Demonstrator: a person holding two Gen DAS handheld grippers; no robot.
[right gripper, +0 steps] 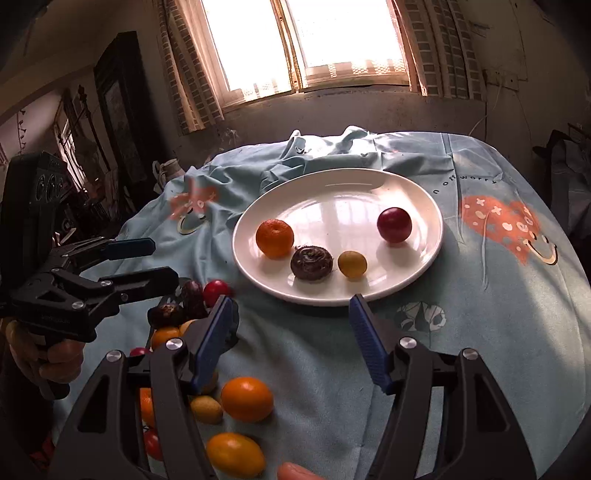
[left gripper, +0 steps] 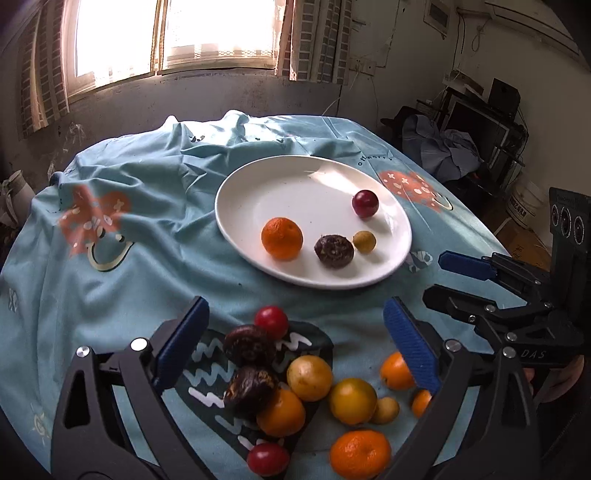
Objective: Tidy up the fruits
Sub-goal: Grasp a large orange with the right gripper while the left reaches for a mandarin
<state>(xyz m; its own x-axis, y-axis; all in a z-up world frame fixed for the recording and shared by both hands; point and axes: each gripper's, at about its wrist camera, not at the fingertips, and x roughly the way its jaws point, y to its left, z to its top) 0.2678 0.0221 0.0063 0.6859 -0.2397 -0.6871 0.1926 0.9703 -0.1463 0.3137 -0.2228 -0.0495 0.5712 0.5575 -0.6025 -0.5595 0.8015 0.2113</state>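
Sunlit window (left gripper: 177, 33) w/ patterned curtains sits behind a round table under a crumpled light-blue printed cloth (left gripper: 140, 192). White plate (left gripper: 258, 177) lies toward the far-right of the cloth, holding 4 fruits: a mandarin (left gripper: 282, 238) on its left, a dark wrinkled passion fruit (left gripper: 334, 250) just right of that, a small yellow kumquat-like fruit (left gripper: 364, 242) beside the passion fruit, and a red plum (left gripper: 365, 203) farther back on the right, apart from the rest. Near edge of the cloth has a loose pile of fruit (left gripper: 310, 384): 2 more passion fruits, red plums, oranges, mandarins & small yellow ones, several touching. Left gripper (left gripper: 295, 350) hovers over that pile, blue-padded fingers spread wide, nothing between them. Right gripper (right gripper: 291, 339) hangs just near of the plate, jaws also wide apart & empty, w/ pile fruits off to its left
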